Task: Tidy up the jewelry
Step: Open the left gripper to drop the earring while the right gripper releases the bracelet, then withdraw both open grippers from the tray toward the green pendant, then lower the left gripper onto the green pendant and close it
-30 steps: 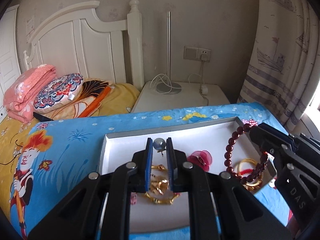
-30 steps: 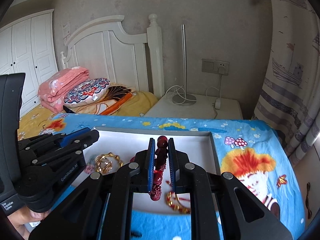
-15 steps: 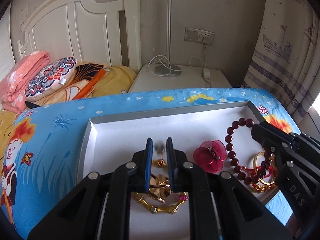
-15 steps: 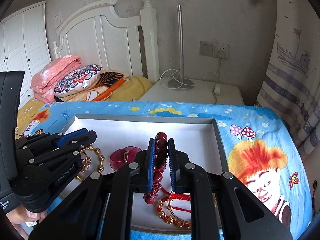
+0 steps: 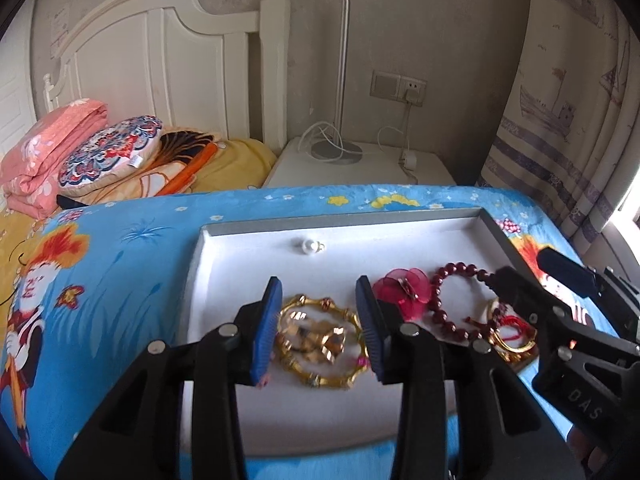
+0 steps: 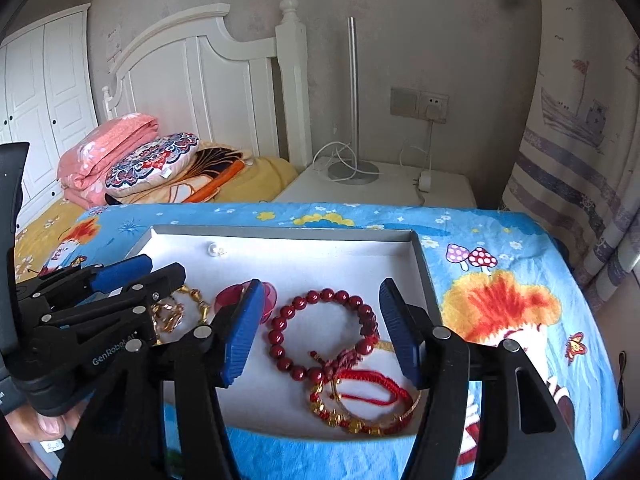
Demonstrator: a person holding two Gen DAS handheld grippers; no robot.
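While the white tray [image 5: 224,264] sits on the blue cartoon blanket [image 5: 112,264], the left gripper [image 5: 320,320] has just been opening and its jaws stand apart over the gold bangle [image 5: 320,344], nothing pinched. The right gripper [image 6: 320,328] has likewise just been opening, its jaws wide either side of the dark red bead bracelet [image 6: 320,336] lying on the tray floor. A pearl earring [image 5: 309,245] rests alone near the tray's far wall.

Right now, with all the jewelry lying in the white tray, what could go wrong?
1. The red bead bracelet lies touching the red string bracelet, so lifting one might drag the other.
2. The pearl lies loose at the far end of the tray and might roll if the tray is bumped.
3. The gold bracelets lie in a heap and could tangle.
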